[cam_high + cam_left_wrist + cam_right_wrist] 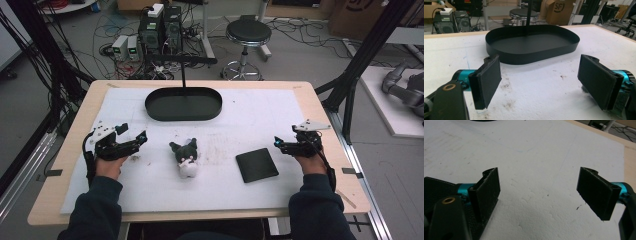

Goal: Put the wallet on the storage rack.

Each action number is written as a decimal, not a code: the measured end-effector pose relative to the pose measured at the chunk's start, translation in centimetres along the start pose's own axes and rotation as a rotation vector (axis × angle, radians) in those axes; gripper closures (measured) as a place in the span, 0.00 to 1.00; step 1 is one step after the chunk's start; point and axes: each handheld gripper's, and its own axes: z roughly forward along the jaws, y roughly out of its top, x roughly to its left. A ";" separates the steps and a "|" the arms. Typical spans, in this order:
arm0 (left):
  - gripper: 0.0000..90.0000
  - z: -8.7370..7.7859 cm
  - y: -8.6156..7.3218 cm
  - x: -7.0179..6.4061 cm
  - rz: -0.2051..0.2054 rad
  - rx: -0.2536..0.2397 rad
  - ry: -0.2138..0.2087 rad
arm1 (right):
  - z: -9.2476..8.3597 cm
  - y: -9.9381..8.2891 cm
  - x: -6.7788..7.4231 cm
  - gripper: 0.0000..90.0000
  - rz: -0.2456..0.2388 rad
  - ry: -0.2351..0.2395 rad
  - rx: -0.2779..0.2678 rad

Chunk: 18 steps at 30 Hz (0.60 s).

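Note:
A small black and white plush toy [185, 159] lies on the white mat [150, 185] at the middle of the table. To its right lies a flat black square pad [256, 165]. A black oval tray [183, 104] stands at the back centre, with a thin black post rising from it. My left gripper [133, 133] rests on the mat left of the toy, open and holding nothing. In the left gripper view the gripper [541, 82] faces the tray [531, 42]. My right gripper [281, 141] sits just right of the pad, open with bare mat between its fingers [487, 187].
The mat covers most of a wooden table [320, 115]. Beyond the far edge stand a round stool [248, 33], computer boxes [160, 27] and loose cables on the floor. Black frame posts [360, 55] rise at both sides.

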 end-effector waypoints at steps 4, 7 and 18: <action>0.21 0.1 -0.1 0.1 -0.012 -0.003 0.006 | 0.0 -0.1 0.1 0.21 0.003 0.017 0.007; 0.21 0.3 -0.1 0.3 -0.010 -0.001 0.009 | 0.1 -0.2 -0.1 0.21 0.008 0.030 0.008; 0.21 0.1 0.0 0.1 0.000 0.005 0.005 | 0.4 -0.2 0.6 0.22 -0.054 0.194 0.018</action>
